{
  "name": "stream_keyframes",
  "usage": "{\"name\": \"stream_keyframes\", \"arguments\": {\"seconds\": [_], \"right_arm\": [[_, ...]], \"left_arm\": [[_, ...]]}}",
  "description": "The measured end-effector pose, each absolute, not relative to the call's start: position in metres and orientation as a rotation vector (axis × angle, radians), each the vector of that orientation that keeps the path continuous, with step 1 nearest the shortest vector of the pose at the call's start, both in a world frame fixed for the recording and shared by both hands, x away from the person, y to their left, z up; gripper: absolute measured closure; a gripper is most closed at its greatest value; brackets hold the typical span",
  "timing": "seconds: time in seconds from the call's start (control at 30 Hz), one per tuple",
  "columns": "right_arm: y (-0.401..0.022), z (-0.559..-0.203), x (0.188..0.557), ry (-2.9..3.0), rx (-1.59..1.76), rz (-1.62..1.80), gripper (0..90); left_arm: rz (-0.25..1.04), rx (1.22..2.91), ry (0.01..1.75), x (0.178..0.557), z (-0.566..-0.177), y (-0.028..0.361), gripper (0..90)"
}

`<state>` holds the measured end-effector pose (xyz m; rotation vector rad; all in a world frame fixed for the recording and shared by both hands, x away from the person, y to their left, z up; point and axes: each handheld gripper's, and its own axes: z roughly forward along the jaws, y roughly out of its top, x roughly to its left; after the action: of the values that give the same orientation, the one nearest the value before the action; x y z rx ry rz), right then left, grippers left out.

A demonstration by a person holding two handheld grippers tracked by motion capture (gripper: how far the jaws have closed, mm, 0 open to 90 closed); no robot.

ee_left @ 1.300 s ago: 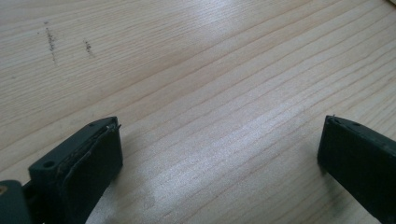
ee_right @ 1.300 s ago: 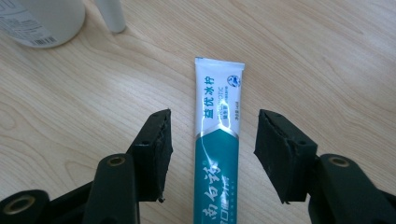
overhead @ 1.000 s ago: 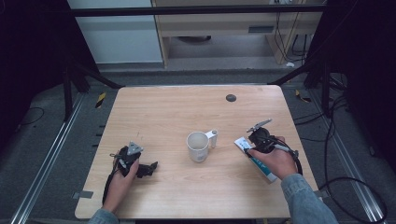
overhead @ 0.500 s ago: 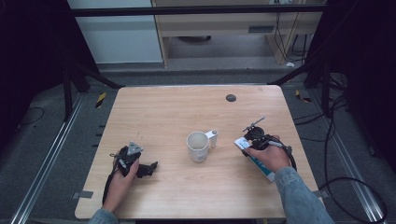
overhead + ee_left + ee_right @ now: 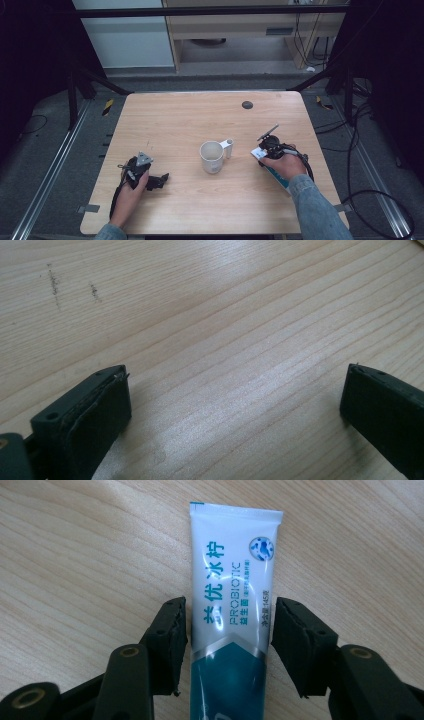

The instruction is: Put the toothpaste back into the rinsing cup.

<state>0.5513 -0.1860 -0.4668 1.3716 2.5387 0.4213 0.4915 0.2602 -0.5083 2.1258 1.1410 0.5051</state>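
Note:
A white and teal toothpaste tube [image 5: 232, 555] lies flat on the wooden table [image 5: 200, 115]. My right gripper [image 5: 230, 630] straddles its middle, one pad at each long edge, and the tube is not squeezed. The jaws have just been closing with the tube between them. In the high view the right gripper [image 5: 263, 150] sits at the table's right, over the tube [image 5: 280, 181]. A white mug [image 5: 212, 156] stands at the centre, handle toward the right hand. My left gripper [image 5: 159, 181] rests at the front left, and its jaws [image 5: 235, 405] are wide open over bare wood.
A small black round disc [image 5: 247, 105] lies near the table's far edge. Dark frame posts and cables surround the table on the floor. Bare wood lies between the mug and the left hand.
The right hand has come down and slightly left onto the tube. The left hand and the mug have stayed put.

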Motion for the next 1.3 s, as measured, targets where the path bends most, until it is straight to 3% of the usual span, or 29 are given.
{"name": "stream_keyframes", "arguments": {"seconds": [0.93,1.3], "right_arm": [[-0.1871,-0.4697,0.5542,2.557,1.411,0.411,54.8],[-0.1867,-0.4686,0.5539,2.559,1.412,0.406,62.2]], "left_arm": [[0.504,2.124,1.14,0.4916,-0.5084,0.26,0.0],[0.503,2.121,1.142,0.4916,-0.5085,0.2598,0.0]]}}
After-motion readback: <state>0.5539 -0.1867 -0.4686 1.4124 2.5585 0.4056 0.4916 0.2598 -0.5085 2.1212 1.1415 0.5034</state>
